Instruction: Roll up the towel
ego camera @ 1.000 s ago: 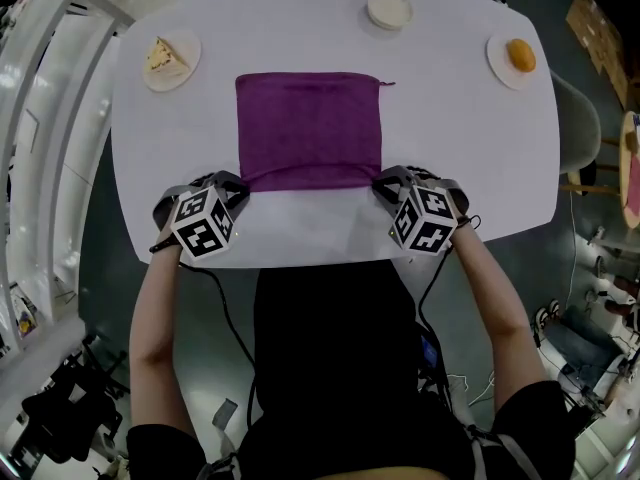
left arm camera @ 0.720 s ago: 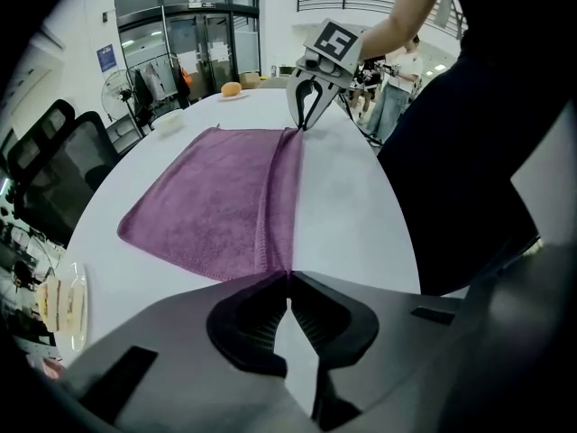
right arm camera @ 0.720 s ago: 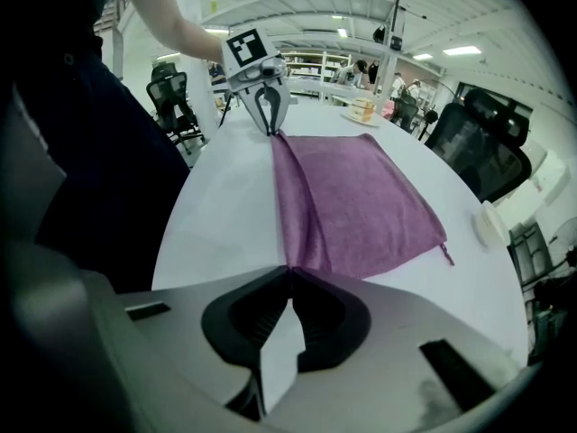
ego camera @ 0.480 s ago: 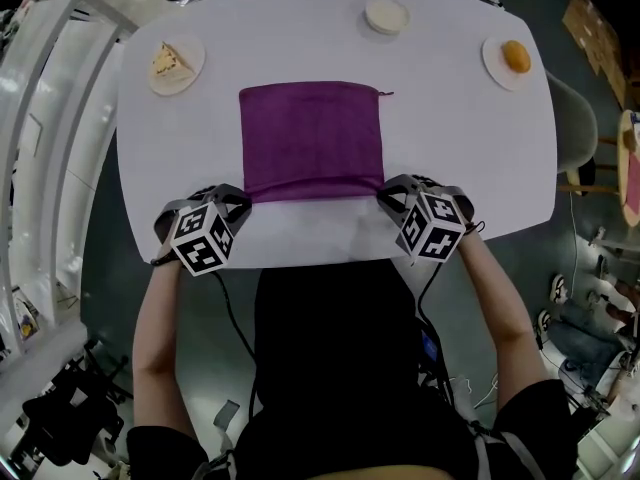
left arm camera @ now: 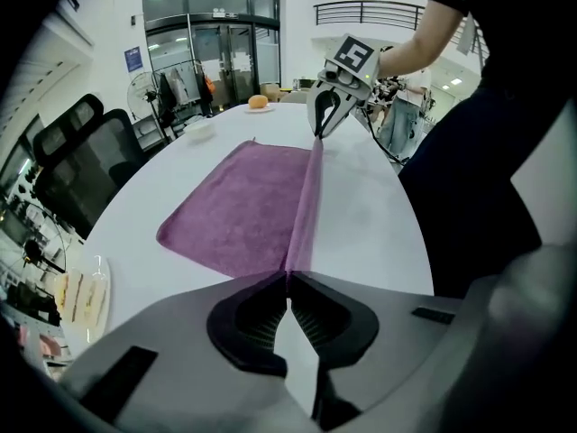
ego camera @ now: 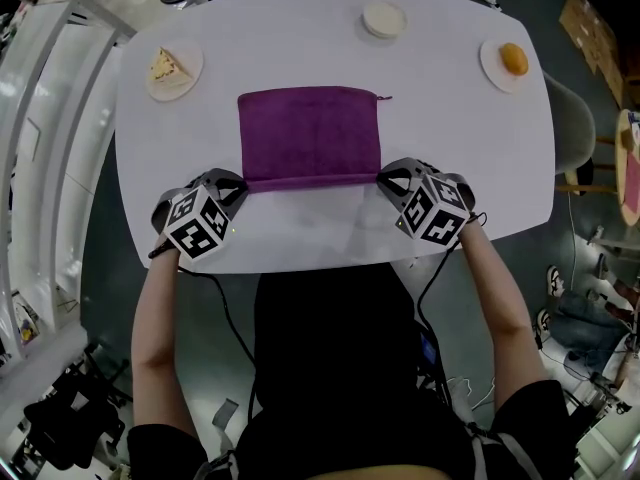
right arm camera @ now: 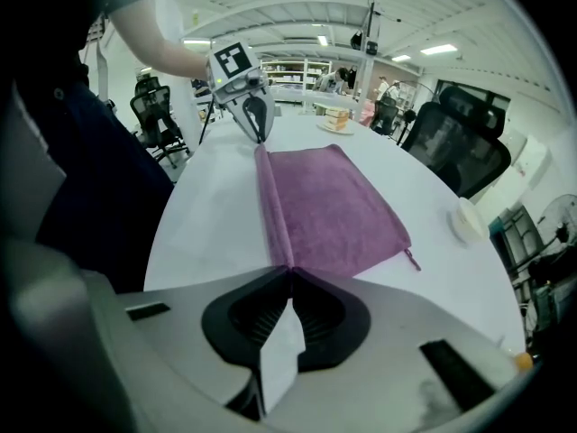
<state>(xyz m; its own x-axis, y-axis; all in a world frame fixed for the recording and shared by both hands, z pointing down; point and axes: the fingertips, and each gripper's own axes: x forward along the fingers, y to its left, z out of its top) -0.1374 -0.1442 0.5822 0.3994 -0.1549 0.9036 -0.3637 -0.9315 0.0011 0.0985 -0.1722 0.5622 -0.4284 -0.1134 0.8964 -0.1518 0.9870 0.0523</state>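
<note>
The soft, light towel [ego camera: 310,133] (judged limp) is pinched at its near corners by the left gripper [ego camera: 241,184] and the right gripper [ego camera: 381,180].

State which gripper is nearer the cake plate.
Left. The left gripper grips the towel's near left corner, on the cake plate's side; the right gripper grips the near right corner, across the towel's width.

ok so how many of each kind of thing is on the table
towel: 1
plates: 2
bowl: 1
food pieces: 2
total: 6
</note>
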